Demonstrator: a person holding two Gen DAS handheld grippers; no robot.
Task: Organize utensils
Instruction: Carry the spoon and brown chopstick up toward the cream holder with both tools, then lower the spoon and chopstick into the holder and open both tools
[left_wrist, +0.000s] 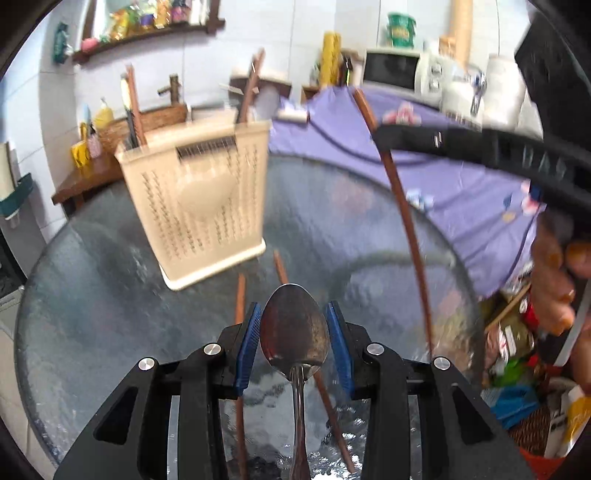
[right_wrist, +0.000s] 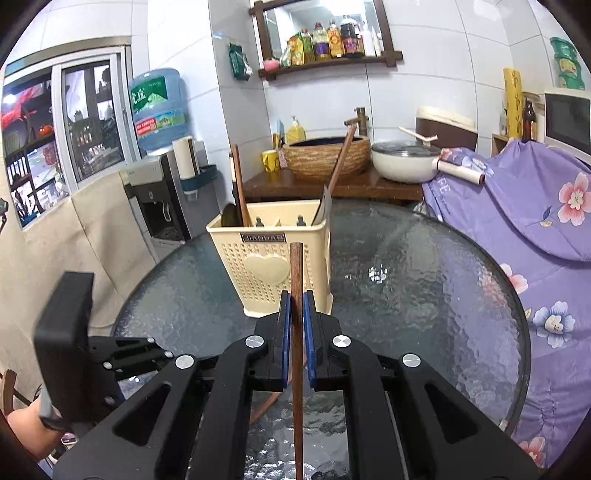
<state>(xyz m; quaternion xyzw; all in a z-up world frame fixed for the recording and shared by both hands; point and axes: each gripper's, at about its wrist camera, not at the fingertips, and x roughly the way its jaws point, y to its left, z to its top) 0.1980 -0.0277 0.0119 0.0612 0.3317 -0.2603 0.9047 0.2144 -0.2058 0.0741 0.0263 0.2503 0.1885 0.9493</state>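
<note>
My left gripper (left_wrist: 293, 305) is shut on the bowl of a metal spoon (left_wrist: 294, 332), whose handle runs back toward the camera. It hangs over a round glass table (left_wrist: 92, 295). Two loose brown chopsticks (left_wrist: 240, 295) lie on the glass under it. A cream perforated utensil holder (left_wrist: 199, 199) stands just beyond, with chopsticks and a blade in it. My right gripper (right_wrist: 295, 295) is shut on a brown chopstick (right_wrist: 296, 269) pointing at the holder (right_wrist: 273, 258). In the left wrist view the right gripper (left_wrist: 380, 136) reaches in from the right, its chopstick (left_wrist: 402, 206) hanging down.
A purple floral cloth (right_wrist: 535, 206) covers things along the table's right side. Behind the table is a wooden counter (right_wrist: 351, 188) with a woven basin (right_wrist: 325, 155) and a white pot (right_wrist: 402, 162). A water dispenser (right_wrist: 155, 206) stands left. A hand (left_wrist: 554, 280) and packages (left_wrist: 517, 350) are at right.
</note>
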